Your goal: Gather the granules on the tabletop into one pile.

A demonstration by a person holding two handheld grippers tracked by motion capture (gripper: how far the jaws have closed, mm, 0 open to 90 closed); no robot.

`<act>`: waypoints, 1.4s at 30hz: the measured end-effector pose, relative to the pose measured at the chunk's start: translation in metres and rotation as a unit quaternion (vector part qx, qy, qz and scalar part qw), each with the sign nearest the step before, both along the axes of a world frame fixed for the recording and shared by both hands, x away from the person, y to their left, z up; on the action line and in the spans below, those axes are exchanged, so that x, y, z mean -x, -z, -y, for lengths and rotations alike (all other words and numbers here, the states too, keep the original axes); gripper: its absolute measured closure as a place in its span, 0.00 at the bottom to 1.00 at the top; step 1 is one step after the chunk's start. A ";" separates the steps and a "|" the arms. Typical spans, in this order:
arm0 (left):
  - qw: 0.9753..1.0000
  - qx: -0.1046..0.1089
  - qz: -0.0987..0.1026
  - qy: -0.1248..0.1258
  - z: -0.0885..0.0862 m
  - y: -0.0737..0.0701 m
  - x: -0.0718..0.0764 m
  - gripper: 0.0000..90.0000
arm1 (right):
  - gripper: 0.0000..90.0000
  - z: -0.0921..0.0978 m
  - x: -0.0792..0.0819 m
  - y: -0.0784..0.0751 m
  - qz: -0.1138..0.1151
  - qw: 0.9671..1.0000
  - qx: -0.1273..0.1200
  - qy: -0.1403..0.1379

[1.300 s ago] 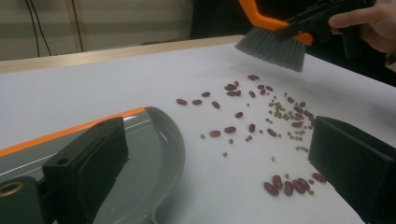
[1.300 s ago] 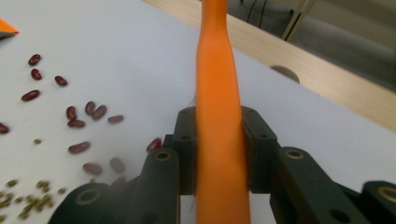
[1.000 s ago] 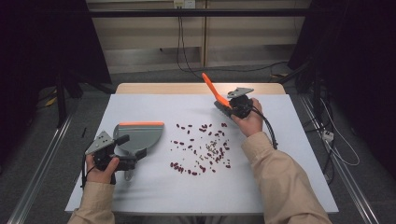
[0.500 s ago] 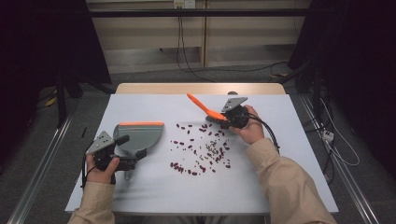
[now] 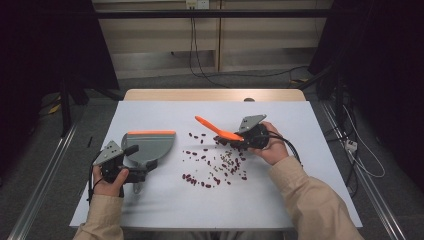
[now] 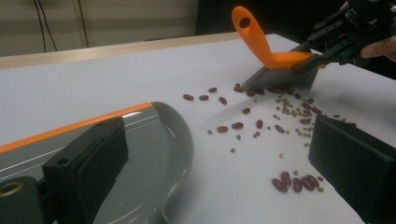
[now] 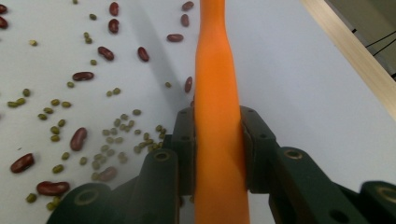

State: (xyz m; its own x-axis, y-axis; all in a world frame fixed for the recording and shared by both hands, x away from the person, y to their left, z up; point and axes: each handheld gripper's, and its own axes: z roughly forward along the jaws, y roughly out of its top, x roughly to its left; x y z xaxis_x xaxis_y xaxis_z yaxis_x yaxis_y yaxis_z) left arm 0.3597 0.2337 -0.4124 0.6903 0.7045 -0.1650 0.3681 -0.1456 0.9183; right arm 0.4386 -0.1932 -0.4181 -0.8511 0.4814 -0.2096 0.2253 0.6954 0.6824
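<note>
Red and small green beans [image 5: 215,162] lie scattered mid-table. My right gripper [image 5: 241,138] is shut on the orange handle of a brush [image 5: 215,129], whose grey bristles touch the far right edge of the beans. In the right gripper view the jaws clamp the brush [image 7: 217,70] from both sides, and my right gripper [image 7: 218,149] hangs over the beans [image 7: 79,137]. A grey dustpan [image 5: 150,145] with an orange lip lies flat at the left. My left gripper [image 5: 140,172] sits at its near end. In the left gripper view my left gripper [image 6: 219,186] is open, with the dustpan [image 6: 154,140] by one jaw.
The white table top [image 5: 300,200] has bare room at the front and right. A wooden strip [image 5: 215,95] runs along its far edge. Cables hang off the right side, and metal rails run along the floor on both sides.
My right gripper has swung the brush down and to the left, from raised at the far right until its bristles meet the beans. The left gripper and dustpan have stayed still.
</note>
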 end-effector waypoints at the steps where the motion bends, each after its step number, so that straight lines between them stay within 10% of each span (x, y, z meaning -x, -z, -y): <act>1: 1.000 -0.001 0.001 0.001 0.000 0.000 0.000 0.05 | 0.79 0.000 0.002 0.000 -0.001 1.000 0.000 -0.002; 19: 1.000 -0.003 0.001 0.000 0.001 0.000 0.000 0.05 | 0.80 -0.002 0.017 -0.010 0.013 1.000 -0.020 -0.013; 26: 1.000 0.001 0.001 0.001 0.000 0.000 0.000 0.05 | 0.79 -0.002 -0.011 -0.020 0.032 0.998 -0.050 0.025; 42: 1.000 -0.002 -0.005 0.001 0.000 0.002 -0.002 0.05 | 0.79 -0.051 -0.072 0.005 0.062 0.997 -0.023 0.040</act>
